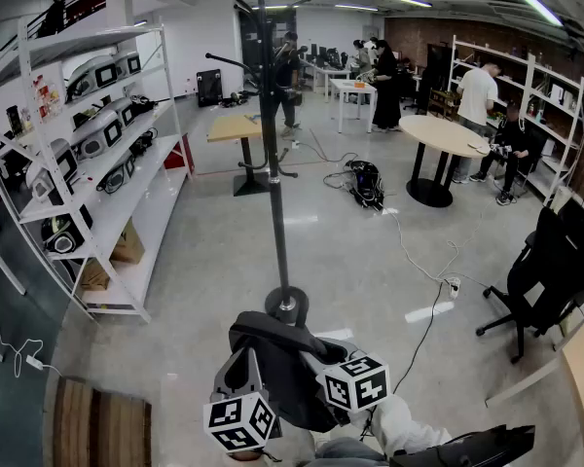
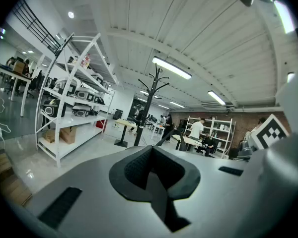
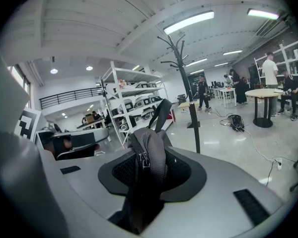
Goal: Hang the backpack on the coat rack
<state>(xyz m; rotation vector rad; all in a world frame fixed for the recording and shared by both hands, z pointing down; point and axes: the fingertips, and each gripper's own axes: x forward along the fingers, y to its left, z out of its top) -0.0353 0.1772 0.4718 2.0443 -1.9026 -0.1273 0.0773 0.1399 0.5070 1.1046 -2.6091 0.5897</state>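
Note:
The black coat rack (image 1: 273,163) stands on the floor just ahead, its round base (image 1: 287,305) close beyond the backpack; it also shows as the coat rack (image 2: 151,103) and the coat rack (image 3: 186,83) in the gripper views. The dark grey backpack (image 1: 282,363) hangs low between my two grippers. My right gripper (image 1: 355,382) is shut on backpack fabric (image 3: 149,150) beside a zipper. My left gripper (image 1: 241,421) grips the bag's left side; a thin dark strap (image 2: 156,182) runs through its closed jaws. The carry loop (image 2: 171,133) pokes up behind.
White shelving (image 1: 97,163) with equipment lines the left. A small table (image 1: 238,129) stands behind the rack, a round table (image 1: 443,134) and a black office chair (image 1: 550,270) to the right. Cables (image 1: 419,261) and a black bag (image 1: 367,183) lie on the floor. People work at the back.

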